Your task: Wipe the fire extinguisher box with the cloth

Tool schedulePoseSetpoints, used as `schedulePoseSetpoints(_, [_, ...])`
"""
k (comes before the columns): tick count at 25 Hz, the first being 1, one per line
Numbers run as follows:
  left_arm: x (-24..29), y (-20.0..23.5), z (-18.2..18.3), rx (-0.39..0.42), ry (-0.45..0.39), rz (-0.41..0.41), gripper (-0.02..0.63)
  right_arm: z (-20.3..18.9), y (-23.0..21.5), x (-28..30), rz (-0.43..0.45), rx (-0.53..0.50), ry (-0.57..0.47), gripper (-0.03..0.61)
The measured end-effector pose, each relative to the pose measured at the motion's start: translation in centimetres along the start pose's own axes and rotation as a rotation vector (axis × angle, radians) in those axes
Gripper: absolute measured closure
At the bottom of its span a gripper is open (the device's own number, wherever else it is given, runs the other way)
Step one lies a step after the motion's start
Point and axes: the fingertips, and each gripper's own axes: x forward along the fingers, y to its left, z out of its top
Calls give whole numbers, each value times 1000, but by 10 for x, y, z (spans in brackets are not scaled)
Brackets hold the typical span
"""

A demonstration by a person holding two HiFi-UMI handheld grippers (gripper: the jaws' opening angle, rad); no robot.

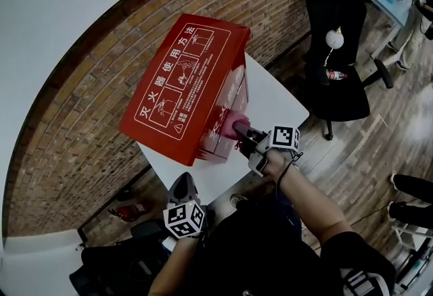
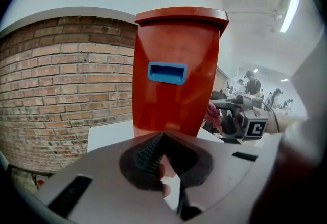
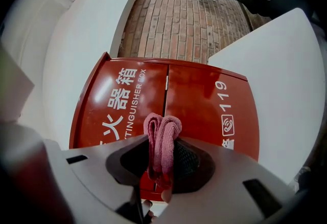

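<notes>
Right gripper (image 1: 252, 136) jaws pinch the pink cloth (image 3: 162, 133) at the shut front of the red fire extinguisher box (image 1: 183, 85) on the bench (image 1: 277, 102). Left gripper (image 1: 184, 215), at six o'clock, has its jaws together.

Your head view runs dim and flat: the white wall (image 1: 61, 11) reads grey, and colours look muted. Wide-angle lenses bow the brick wall (image 1: 101, 119) into an arc, and black corners ring both gripper views. A ceiling strip light (image 2: 293, 7) glows at the far upper right of your left gripper view, laying a soft sheen on the fire extinguisher box (image 2: 176, 72). Close to the lens, the shells of the left gripper (image 2: 162, 138) and right gripper (image 3: 163, 149) smear out of focus; the cloth (image 3: 162, 128) and the box lettering are crisp.
</notes>
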Motion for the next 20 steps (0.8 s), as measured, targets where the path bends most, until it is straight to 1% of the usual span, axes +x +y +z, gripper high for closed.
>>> schedulePoseSetpoints(4, [-1, 3, -5, 1, 11, 6, 586, 1, -5, 1, 4, -12, 2, 468])
schedulePoseSetpoints(7, [-1, 4, -7, -1, 14, 7, 586, 1, -8, 1, -9, -31, 6, 468])
schedulePoseSetpoints(20, [4, -6, -2, 2, -3, -31, 586, -4, -47, 1, -67, -37, 7, 468])
